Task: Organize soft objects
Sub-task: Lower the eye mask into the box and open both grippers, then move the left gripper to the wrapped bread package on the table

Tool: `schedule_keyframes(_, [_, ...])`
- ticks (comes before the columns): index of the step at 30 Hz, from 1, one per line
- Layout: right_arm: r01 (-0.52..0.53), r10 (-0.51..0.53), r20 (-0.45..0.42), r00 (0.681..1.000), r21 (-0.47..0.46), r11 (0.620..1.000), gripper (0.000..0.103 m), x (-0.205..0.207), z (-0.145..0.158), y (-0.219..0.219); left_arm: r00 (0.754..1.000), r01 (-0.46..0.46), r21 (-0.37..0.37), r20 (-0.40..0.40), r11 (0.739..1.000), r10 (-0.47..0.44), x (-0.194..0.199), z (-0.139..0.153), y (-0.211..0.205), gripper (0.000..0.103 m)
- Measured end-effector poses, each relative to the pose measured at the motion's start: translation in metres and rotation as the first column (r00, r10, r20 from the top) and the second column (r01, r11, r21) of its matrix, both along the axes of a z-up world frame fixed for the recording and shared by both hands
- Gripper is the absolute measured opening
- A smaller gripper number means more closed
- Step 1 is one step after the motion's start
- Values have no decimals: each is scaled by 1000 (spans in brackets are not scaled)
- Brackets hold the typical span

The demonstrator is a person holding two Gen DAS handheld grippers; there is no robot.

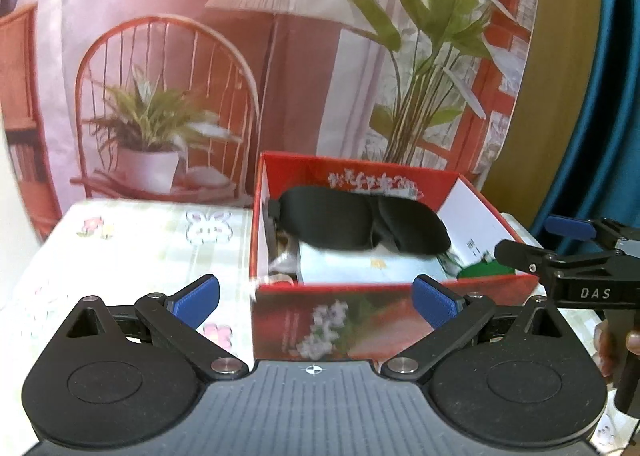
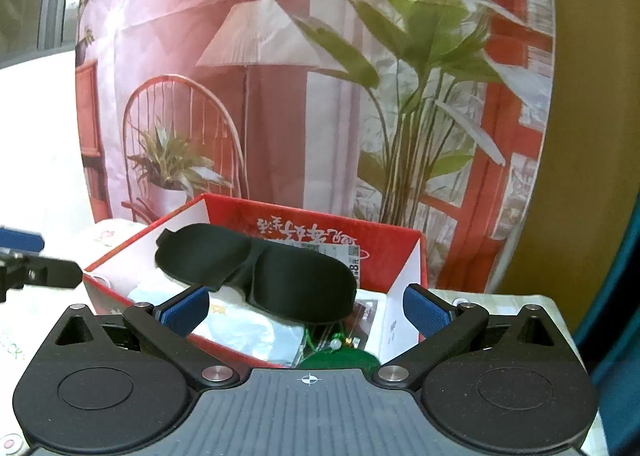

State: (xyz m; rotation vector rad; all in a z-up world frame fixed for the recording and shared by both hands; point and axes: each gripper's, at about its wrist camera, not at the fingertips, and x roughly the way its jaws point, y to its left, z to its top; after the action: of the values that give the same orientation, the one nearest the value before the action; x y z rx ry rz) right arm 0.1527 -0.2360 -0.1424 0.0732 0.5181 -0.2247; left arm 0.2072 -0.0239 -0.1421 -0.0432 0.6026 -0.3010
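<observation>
A black sleep mask (image 1: 362,222) lies on top of the things inside a red cardboard box (image 1: 360,316); it also shows in the right wrist view (image 2: 260,270), in the box (image 2: 396,248). Under it are a pale packet (image 1: 360,266) and a green item (image 2: 340,356). My left gripper (image 1: 316,298) is open and empty, just in front of the box's near wall. My right gripper (image 2: 306,312) is open and empty, over the box's near right corner. The right gripper also shows at the right edge of the left wrist view (image 1: 560,244).
The box stands on a table with a pale floral cloth (image 1: 132,252). A printed backdrop of a chair, lamp and plants (image 1: 240,56) hangs close behind. A blue curtain (image 1: 600,96) hangs at the right. The left gripper's finger (image 2: 24,256) shows at the left edge.
</observation>
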Motion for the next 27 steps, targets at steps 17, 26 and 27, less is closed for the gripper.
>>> schedule_keyframes(17, [50, -50, 12, 999, 26, 998, 103, -78, -10, 41, 999, 35, 7, -31, 999, -35, -75, -31, 8, 103])
schedule_keyframes(26, [58, -57, -54, 997, 25, 998, 103, -117, -29, 69, 996, 59, 4, -70, 998, -59, -106, -54, 12, 103])
schedule_keyframes(27, [59, -57, -62, 996, 30, 998, 103, -120, -31, 70, 995, 64, 4, -75, 998, -64, -109, -57, 11, 103])
